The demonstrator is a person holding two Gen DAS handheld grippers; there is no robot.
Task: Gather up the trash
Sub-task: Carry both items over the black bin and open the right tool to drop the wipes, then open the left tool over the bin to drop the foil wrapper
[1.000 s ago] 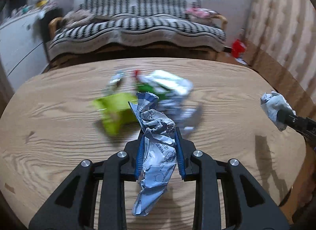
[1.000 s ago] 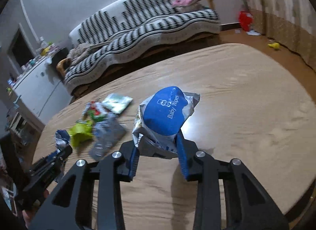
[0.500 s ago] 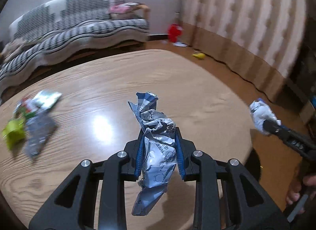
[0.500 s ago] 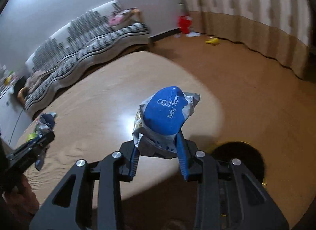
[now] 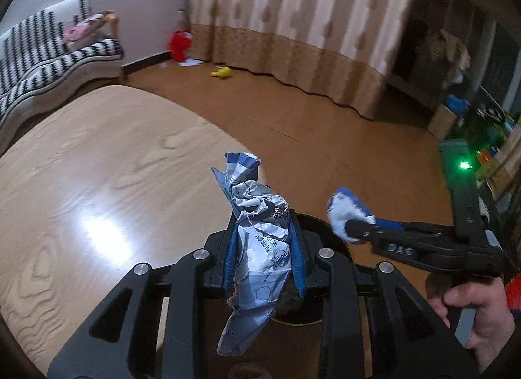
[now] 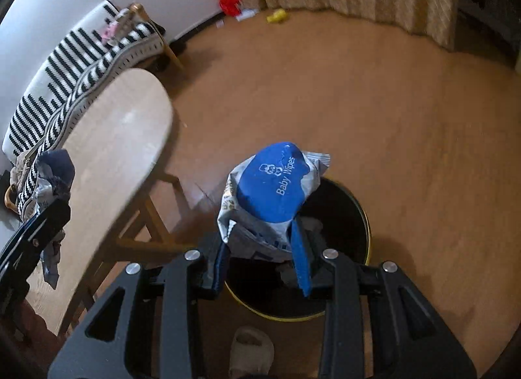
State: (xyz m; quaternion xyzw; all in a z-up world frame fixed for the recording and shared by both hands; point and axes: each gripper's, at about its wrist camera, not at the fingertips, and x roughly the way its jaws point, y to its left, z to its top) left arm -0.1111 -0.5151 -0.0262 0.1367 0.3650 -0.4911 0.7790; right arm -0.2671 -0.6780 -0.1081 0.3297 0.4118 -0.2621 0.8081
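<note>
**Both hands loaded, poised over the bin**

The room was big and dim: brown floor (image 6: 374, 102), a long curtain (image 5: 309, 20) along the far wall, and a striped sofa (image 6: 65, 79) behind the wooden bench (image 5: 97, 183). None of the bench in view carried any litter; whatever else lay on it was out of frame.

Beside the bench stood a dark round bin (image 6: 345, 232) with a yellowish rim, and both tools hung above it. The right gripper (image 6: 262, 261) sat almost directly over the opening, its jaws clamped on a crumpled baby-wipes pack (image 6: 273, 183) with a blue flap. The left gripper (image 5: 263, 248) had its jaws pinched on a long, creased silver-and-blue wrapper (image 5: 257, 248) that drooped well below the tool. From the left camera the bin was mostly hidden behind that wrapper, so I could not say for sure that this one was squarely over the mouth; it looked nearer the bench-side rim.

My worry was the drop. The wrapper was light and floppy; let go off-centre, it could have caught the rim or drifted to the floor. It might also have clung to the blue pads instead of falling. The wipes pack was bulkier and better placed, though with both tools so close together, a careless release could have knocked one piece aside with the other.
</note>
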